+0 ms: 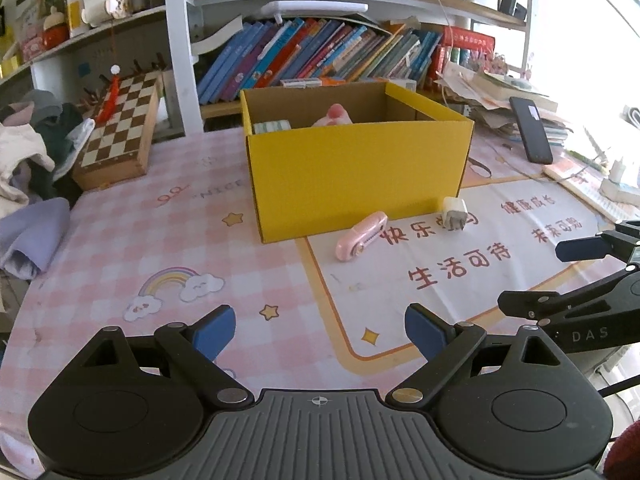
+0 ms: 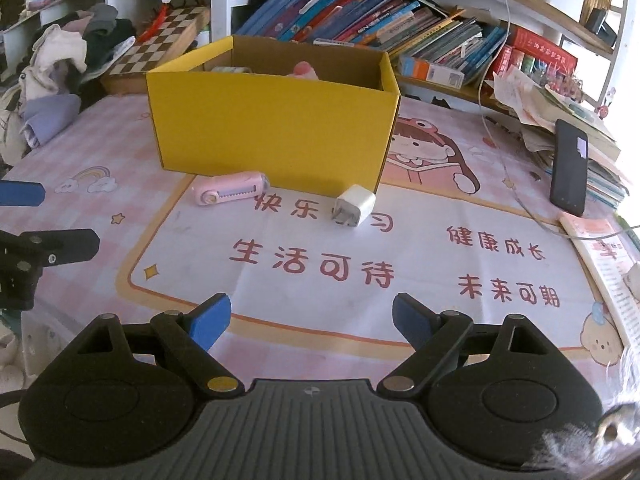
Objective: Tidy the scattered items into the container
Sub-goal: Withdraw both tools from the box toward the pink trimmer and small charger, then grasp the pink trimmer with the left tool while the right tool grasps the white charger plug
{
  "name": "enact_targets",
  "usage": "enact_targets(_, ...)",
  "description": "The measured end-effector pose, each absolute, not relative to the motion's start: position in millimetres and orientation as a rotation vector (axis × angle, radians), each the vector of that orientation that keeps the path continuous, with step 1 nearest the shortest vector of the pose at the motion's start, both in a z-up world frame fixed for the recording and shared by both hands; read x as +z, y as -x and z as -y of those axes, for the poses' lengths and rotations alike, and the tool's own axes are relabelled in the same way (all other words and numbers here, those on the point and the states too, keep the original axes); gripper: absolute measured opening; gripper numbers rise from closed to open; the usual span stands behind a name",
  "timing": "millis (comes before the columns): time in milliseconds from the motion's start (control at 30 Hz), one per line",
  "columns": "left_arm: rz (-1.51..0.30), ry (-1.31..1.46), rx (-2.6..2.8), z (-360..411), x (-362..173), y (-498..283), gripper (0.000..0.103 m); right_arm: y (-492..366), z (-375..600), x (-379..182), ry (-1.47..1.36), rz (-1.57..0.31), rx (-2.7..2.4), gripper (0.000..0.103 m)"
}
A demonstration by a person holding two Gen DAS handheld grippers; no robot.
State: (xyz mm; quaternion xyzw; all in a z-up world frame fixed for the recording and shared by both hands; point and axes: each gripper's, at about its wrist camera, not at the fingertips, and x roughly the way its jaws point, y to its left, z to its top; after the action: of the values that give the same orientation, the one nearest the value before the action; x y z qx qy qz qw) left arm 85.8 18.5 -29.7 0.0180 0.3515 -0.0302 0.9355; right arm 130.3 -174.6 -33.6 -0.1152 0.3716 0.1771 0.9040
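Note:
A yellow cardboard box stands on the desk mat, also in the right wrist view. Inside it a pink toy and a pale green pack show above the rim. A pink utility knife and a white plug charger lie on the mat just in front of the box. My left gripper is open and empty, well short of them. My right gripper is open and empty, facing the charger from a distance.
A chessboard box and a pile of clothes sit at the left. A black phone leans on stacked papers at the right. Books fill the shelf behind. An open booklet lies at the right edge.

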Motion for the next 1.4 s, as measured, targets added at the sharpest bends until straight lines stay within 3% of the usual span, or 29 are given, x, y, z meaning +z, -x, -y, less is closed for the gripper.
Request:
enact_targets(900,-0.728,-0.056,-0.074,-12,-36,-128,0.091,-177,175,-37,0.239,-0.793,0.367,0.084)
enact_targets(1400,-0.77,-0.045,-0.091,-9,-48,-166,0.079,-223,171,-42,0.25,-0.831,0.388,0.075)
